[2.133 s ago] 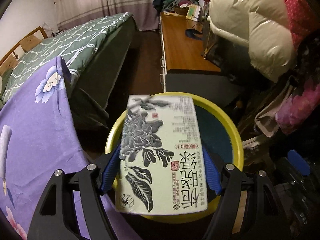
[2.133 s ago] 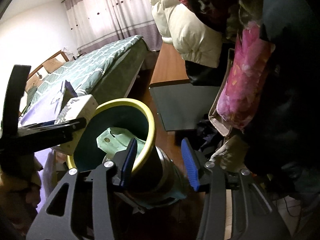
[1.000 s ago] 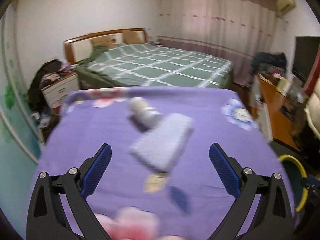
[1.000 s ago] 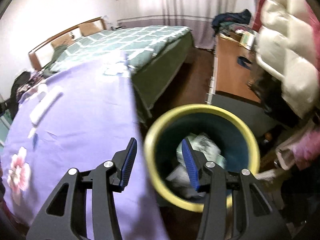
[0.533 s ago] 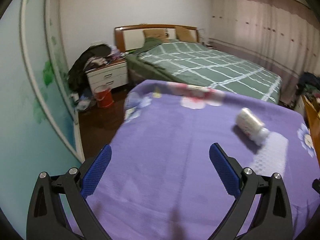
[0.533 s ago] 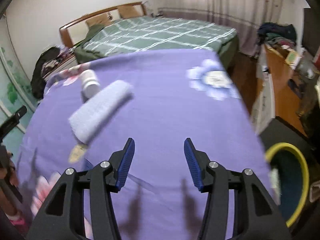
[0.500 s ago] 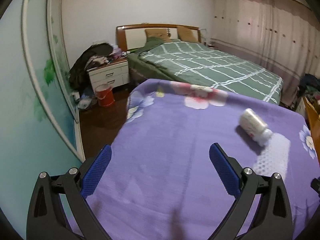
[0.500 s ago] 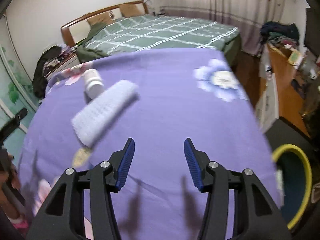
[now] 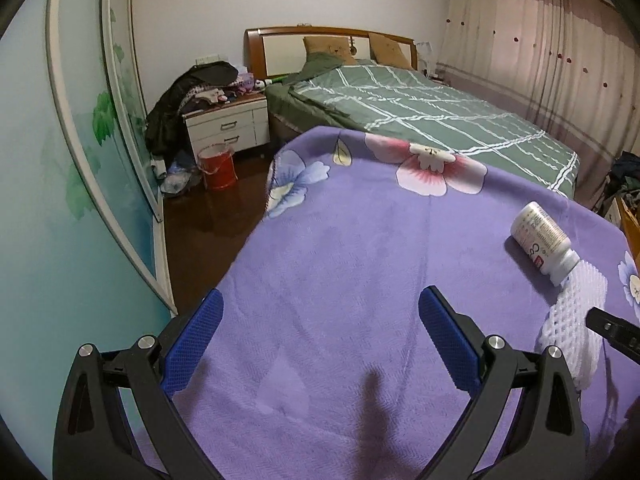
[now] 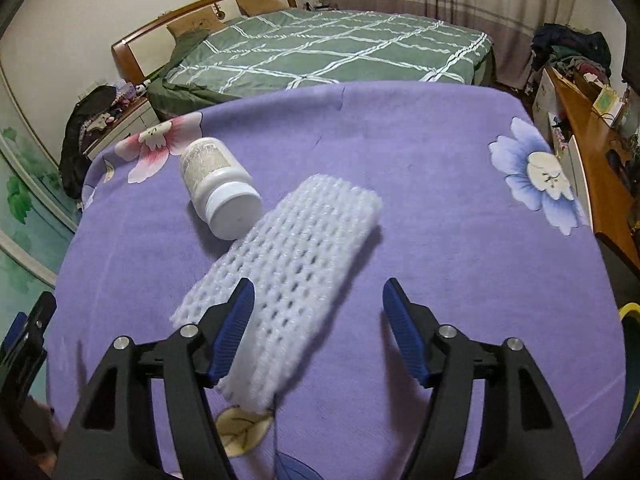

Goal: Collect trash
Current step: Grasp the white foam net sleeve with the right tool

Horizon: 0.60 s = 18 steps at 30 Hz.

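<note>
The right gripper (image 10: 316, 322) had just been opening its jaws, and they stood wide with the near end of the white foam net (image 10: 288, 280) partly between them; the left pad overlapped the net's edge in the view, but the pads did not clamp it, so nothing was held. The left gripper (image 9: 320, 334) also stood wide and empty, over bare purple blanket (image 9: 340, 248). Outward from the right jaws, the net lay flat on the blanket, slanting away toward a white bottle (image 10: 218, 190) that lay on its side with its cap touching or just beside the net's far edge; I could not tell which. In the left view the same bottle (image 9: 540, 236) and net (image 9: 576, 332) sat well off to the right, near the tip of the other gripper. A yellow bin rim (image 10: 628, 312) showed at the right edge of the right view, past the blanket's edge; its contents were out of sight. As a judgement, two pieces of trash remained on the blanket, and the step in hand was a grasp on the net, with the bottle to follow.
</note>
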Each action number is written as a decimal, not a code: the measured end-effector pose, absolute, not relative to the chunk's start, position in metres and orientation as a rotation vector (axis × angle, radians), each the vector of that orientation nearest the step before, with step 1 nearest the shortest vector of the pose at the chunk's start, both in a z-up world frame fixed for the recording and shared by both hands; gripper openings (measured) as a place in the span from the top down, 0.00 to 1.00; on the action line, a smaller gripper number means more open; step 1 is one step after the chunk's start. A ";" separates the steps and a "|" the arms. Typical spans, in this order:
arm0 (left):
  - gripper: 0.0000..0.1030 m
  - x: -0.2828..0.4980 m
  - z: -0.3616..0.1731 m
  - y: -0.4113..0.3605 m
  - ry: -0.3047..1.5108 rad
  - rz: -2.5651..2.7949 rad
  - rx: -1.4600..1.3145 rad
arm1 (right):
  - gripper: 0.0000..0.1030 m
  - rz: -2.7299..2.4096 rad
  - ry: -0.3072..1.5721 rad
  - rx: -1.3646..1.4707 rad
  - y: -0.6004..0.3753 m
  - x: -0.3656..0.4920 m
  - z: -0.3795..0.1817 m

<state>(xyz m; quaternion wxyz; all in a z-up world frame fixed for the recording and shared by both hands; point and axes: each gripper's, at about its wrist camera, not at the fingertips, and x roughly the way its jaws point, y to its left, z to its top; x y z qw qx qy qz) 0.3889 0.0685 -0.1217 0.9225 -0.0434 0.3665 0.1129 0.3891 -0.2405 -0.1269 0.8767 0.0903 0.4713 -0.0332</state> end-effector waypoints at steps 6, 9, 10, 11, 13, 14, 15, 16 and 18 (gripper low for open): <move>0.06 0.388 -0.124 0.062 0.763 0.208 -0.086 | 0.50 -0.060 0.987 0.193 -0.235 0.392 -0.134; 0.06 0.387 -0.125 0.059 0.768 0.199 -0.082 | 0.71 -0.033 0.981 0.201 -0.233 0.389 -0.130; 0.06 0.386 -0.125 0.058 0.768 0.197 -0.081 | 0.79 -0.025 0.972 0.194 -0.233 0.387 -0.128; 0.06 0.385 -0.124 0.058 0.766 0.196 -0.080 | 0.87 -0.022 0.968 0.192 -0.232 0.385 -0.127; 0.06 0.384 -0.124 0.057 0.762 0.195 -0.080 | 0.90 -0.004 0.966 0.199 -0.236 0.378 -0.123; 0.06 0.384 -0.124 0.056 0.760 0.196 -0.078 | 0.90 -0.007 0.959 0.198 -0.239 0.373 -0.121; 0.06 0.385 -0.124 0.056 0.758 0.194 -0.076 | 0.90 -0.009 0.954 0.202 -0.243 0.369 -0.118; 0.06 0.384 -0.123 0.055 0.758 0.191 -0.077 | 0.90 -0.010 0.948 0.215 -0.250 0.362 -0.115; 0.06 0.384 -0.123 0.054 0.759 0.182 -0.081 | 0.90 -0.023 0.927 0.228 -0.263 0.349 -0.109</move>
